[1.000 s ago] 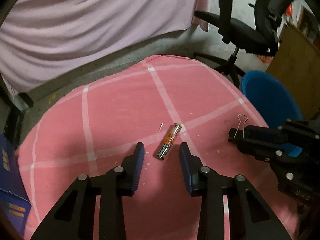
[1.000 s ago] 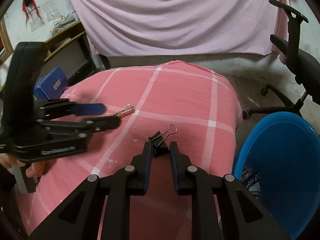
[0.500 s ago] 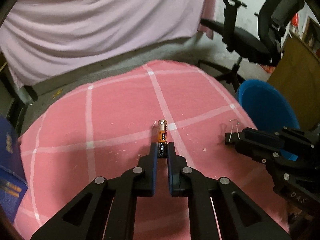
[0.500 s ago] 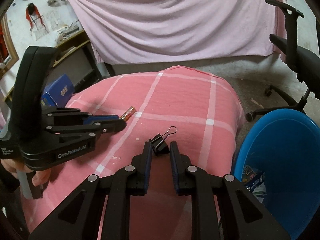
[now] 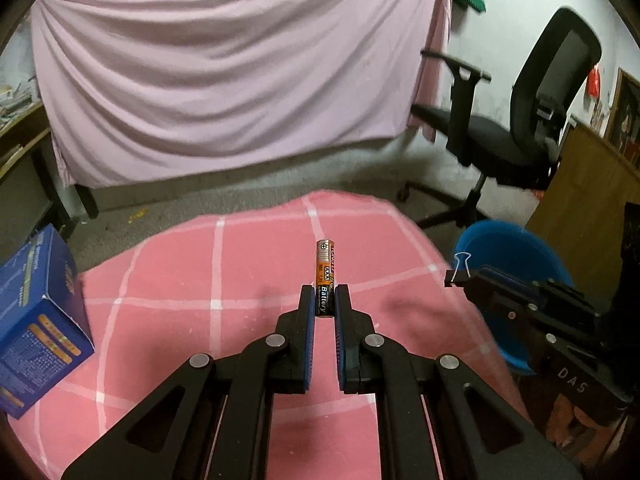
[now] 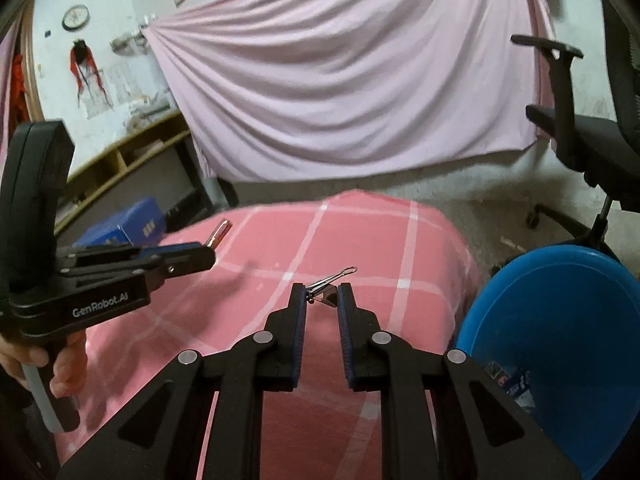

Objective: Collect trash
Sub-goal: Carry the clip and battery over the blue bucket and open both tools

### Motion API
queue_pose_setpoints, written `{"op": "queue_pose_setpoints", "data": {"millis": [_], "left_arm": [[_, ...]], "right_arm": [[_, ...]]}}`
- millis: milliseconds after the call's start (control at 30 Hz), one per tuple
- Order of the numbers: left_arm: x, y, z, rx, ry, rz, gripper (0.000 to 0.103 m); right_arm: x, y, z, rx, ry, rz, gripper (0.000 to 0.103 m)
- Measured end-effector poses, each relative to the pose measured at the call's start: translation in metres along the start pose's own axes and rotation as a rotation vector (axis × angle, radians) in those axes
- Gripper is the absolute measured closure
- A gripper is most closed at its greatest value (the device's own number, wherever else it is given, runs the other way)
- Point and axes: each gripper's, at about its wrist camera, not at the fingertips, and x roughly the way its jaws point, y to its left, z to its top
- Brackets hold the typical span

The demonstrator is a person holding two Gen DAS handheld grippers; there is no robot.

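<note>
My left gripper [image 5: 324, 300] is shut on an orange AAA battery [image 5: 325, 276] and holds it upright above the pink checked cloth [image 5: 240, 264]. It also shows in the right wrist view [image 6: 208, 248], with the battery [image 6: 219, 232] sticking out of it. My right gripper [image 6: 322, 298] is shut on a black binder clip [image 6: 326, 286] with wire handles, lifted off the cloth. In the left wrist view the clip [image 5: 458, 270] shows at the tip of the right gripper [image 5: 468, 278]. A blue bin [image 6: 560, 344] stands on the floor to the right.
A blue cardboard box [image 5: 36, 320] stands at the left edge of the cloth. A black office chair [image 5: 520, 132] is behind the bin. A pink sheet [image 5: 220, 72] hangs at the back. A wooden cabinet [image 5: 592, 200] is at the right.
My left gripper closed on the battery and lifted it off the cloth. My right gripper rose with the binder clip. Both views tilted up toward the room.
</note>
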Motion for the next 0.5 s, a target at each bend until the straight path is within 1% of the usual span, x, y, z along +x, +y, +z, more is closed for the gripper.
{"op": "queue_pose_setpoints", "data": {"millis": [133,300,400,500], "left_arm": [[-0.018,-0.009,0.002,-0.019,-0.105,-0.035,0.096],[-0.039,-0.029,0.006,-0.009,-0.234,-0.073,0.096],[-0.052,-0.042,0.008,0.014,-0.306,-0.098,0.096],[-0.063,-0.058,0.007,0.063,-0.38,-0.111,0.096]], "right_arm": [[-0.02,0.0,0.003,0.006,-0.103,0.018,0.089],[-0.052,0.006,0.008,-0.011,-0.259,0.007,0.089],[-0.074,0.003,0.009,-0.012,-0.357,-0.011,0.089],[-0.091,-0.002,0.009,-0.013,-0.436,-0.029,0.089]]}}
